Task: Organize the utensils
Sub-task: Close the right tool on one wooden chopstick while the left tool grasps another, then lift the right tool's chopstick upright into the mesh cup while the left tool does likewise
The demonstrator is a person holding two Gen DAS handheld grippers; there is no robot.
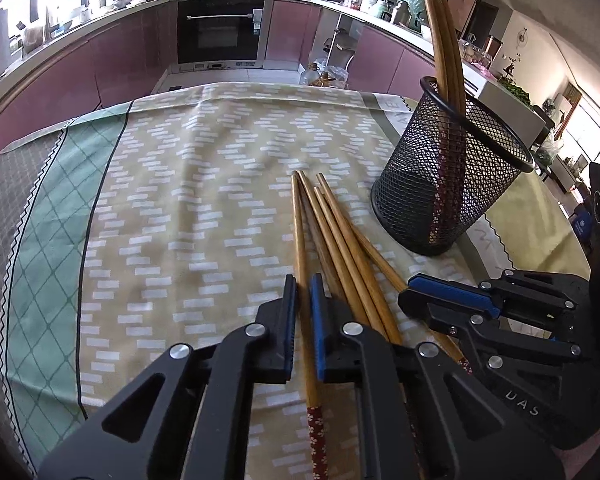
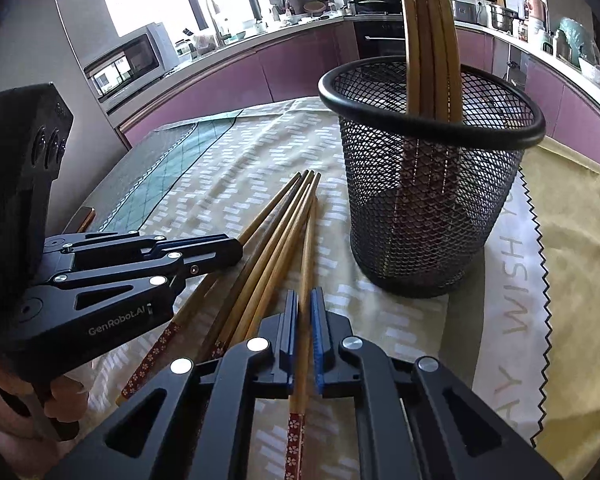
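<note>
Left wrist view: the left gripper [image 1: 303,300] has its fingers pinched on one chopstick [image 1: 300,240], the leftmost of a loose bunch [image 1: 340,240] lying on the patterned cloth [image 1: 160,200] that covers the desk. That stick runs from between the blue pads away across the cloth, its red flowered end toward the camera. Just beside it, the right gripper [image 1: 410,286] comes in from the right with its fingers pressed on another stick of the bunch. A black mesh cup [image 1: 448,184] stands upright on the cloth near the far tips of the bunch, with several chopsticks [image 1: 440,40] leaning inside it.

Right wrist view: the right gripper [image 2: 304,304] clamps a single chopstick [image 2: 308,240], the rightmost of the bunch [image 2: 276,232], its flowered end pointing back at the camera. The left gripper [image 2: 238,246] reaches in from the left, fingers closed over the leftmost stick, with part of a hand [image 2: 60,396] below it. The cup [image 2: 428,208] stands close on the right, apart from the bunch.
</note>
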